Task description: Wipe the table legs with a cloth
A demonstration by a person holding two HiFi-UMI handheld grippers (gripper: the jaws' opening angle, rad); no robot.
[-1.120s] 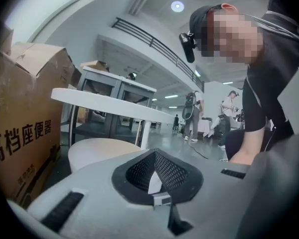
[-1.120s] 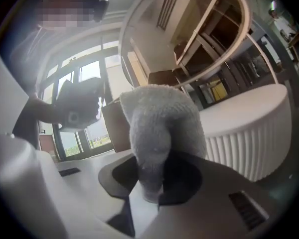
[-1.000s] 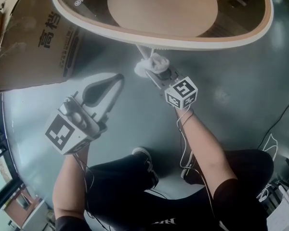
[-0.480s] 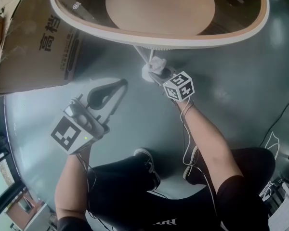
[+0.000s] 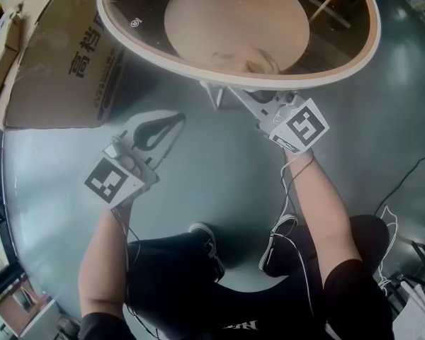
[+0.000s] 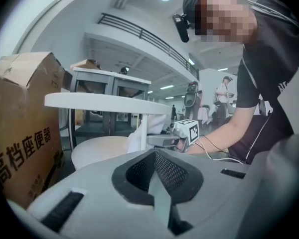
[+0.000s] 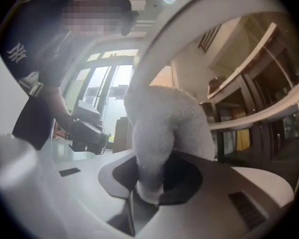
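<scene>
- The left gripper [image 5: 171, 121] hovers over the floor, nearer the person than the table. Its jaws are closed on nothing. Nothing steadies the table, so a hard wipe could push it sideways.
- A thin wire [image 5: 292, 190] trails along the right forearm. A long stroke might snag it.
- The right gripper [image 7: 149, 193] reaches under the table top, its jaws clamped on a fold of the white cloth [image 7: 164, 128]. Most of the cloth bulges free above the jaws, so dragging it could pull it out.
- The cloth sits against the white table leg [image 6: 144, 128], high up near the top.
- The table rim [image 5: 354, 55] hangs just over the right gripper. Lifting carelessly could knock it against the rim.
- The cardboard box [image 5: 64, 62] stands well apart, so I judge it no threat.
</scene>
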